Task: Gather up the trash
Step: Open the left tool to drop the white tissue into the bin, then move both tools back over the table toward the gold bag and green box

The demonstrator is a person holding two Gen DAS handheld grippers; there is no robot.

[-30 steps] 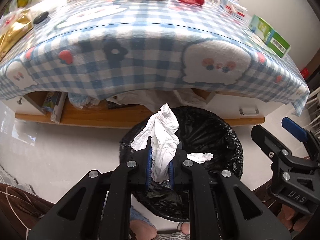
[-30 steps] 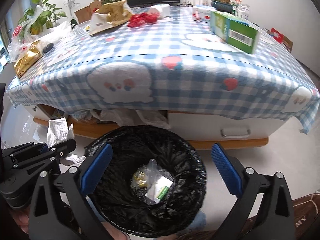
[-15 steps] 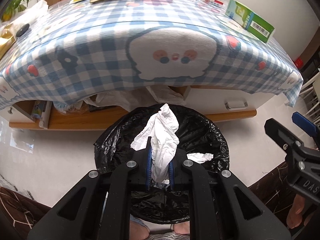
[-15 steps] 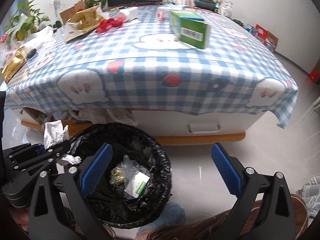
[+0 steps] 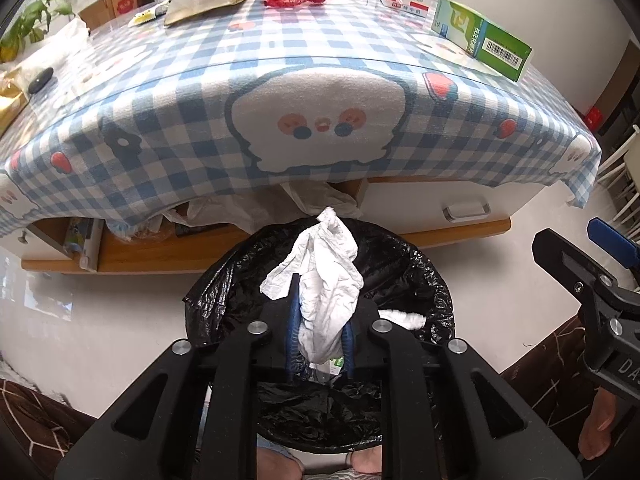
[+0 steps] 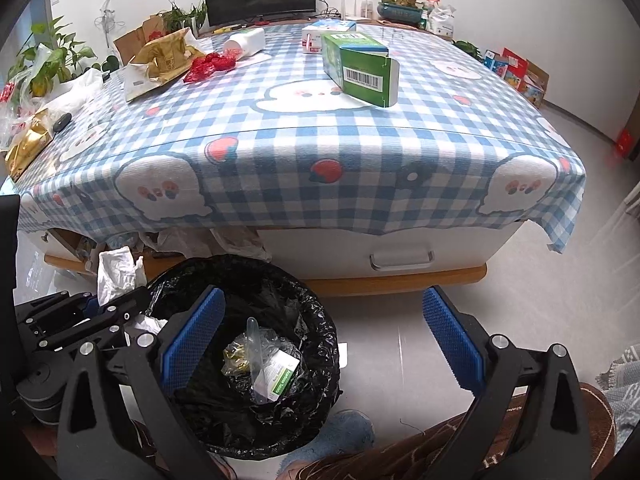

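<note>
We are at the drop: our left gripper (image 5: 320,336) hangs over the bin (image 5: 400,264) with a crumpled white tissue (image 5: 326,280) standing up between its blue pads (image 5: 294,320), and its jaws have just been opening, though the tissue is not yet falling and looks to be lightly caught between them. The tissue sits above the near-left part of the bin's mouth, seen from the right wrist (image 6: 116,272) close to the bin's left rim, so we judge it wise to make sure the wad is inside that rim before we let go fully. To do this well we open the jaws plainly wider, since soft paper clings to ribbed pads, and a small shake over the bin may be needed. Our right gripper (image 6: 324,336) waits empty with its jaws spread wide, above the right side of the bin (image 6: 280,296) and the floor beside it. Inside the bin lie a clear plastic wrapper (image 6: 252,344) and a small green-and-white packet (image 6: 282,374). Beyond the bin, on the table (image 6: 360,152), a green carton (image 6: 360,68) and red netting (image 6: 210,65) are probably next.
</note>
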